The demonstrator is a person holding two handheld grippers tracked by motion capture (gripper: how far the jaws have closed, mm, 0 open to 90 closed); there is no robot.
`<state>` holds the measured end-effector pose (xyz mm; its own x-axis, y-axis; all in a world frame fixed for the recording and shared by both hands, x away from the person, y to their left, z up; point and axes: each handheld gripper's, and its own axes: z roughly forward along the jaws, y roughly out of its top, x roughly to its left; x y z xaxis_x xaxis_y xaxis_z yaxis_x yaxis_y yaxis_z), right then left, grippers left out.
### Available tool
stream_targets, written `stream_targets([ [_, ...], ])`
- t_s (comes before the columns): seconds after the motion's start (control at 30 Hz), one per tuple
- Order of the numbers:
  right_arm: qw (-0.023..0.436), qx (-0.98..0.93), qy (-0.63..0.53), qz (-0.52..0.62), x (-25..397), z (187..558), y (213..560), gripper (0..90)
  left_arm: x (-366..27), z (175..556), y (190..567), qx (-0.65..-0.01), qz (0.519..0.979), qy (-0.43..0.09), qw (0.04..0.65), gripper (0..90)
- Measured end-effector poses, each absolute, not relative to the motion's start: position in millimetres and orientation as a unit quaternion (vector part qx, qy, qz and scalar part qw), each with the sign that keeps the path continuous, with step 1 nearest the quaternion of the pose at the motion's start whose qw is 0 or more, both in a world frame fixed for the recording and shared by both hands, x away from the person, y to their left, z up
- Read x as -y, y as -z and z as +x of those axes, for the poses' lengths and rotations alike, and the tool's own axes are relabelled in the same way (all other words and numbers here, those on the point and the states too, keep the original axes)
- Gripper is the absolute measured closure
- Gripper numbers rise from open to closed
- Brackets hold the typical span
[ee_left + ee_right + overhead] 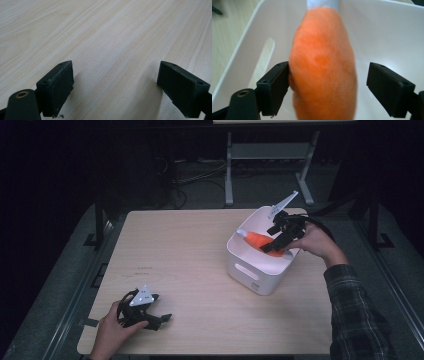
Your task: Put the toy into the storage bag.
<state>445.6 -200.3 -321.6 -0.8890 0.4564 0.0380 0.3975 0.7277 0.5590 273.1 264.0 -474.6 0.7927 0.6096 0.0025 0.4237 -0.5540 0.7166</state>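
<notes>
The orange plush toy (323, 67) lies inside the white bin (260, 270) between the spread jaws of the right gripper (328, 87), touching only the jaw at 9 o'clock. The right hand (315, 241) reaches in from the bin's 3 o'clock rim, gripper tilted down. At the table's 7 o'clock corner the left gripper (115, 85) rests low, released and empty.
</notes>
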Motion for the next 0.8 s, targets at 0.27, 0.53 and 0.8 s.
stream_targets([
  [0.27, 0.056, -0.925, -0.297, 0.232, 206.3, 442.8, 316.7, 18.3, -264.1, 273.1, 474.6, -0.296, 0.872, -0.126, 0.368, 12.9],
  [0.53, 0.063, -0.912, -0.325, 0.241, 217.9, 426.6, 302.6, 18.0, -264.0, 273.1, 474.7, -0.296, 0.872, -0.126, 0.368, 12.9],
  [0.8, 0.074, -0.892, -0.355, 0.27, 236.2, 404.0, 296.9, 16.7, -263.7, 273.1, 474.8, -0.297, 0.871, -0.126, 0.37, 12.9],
])
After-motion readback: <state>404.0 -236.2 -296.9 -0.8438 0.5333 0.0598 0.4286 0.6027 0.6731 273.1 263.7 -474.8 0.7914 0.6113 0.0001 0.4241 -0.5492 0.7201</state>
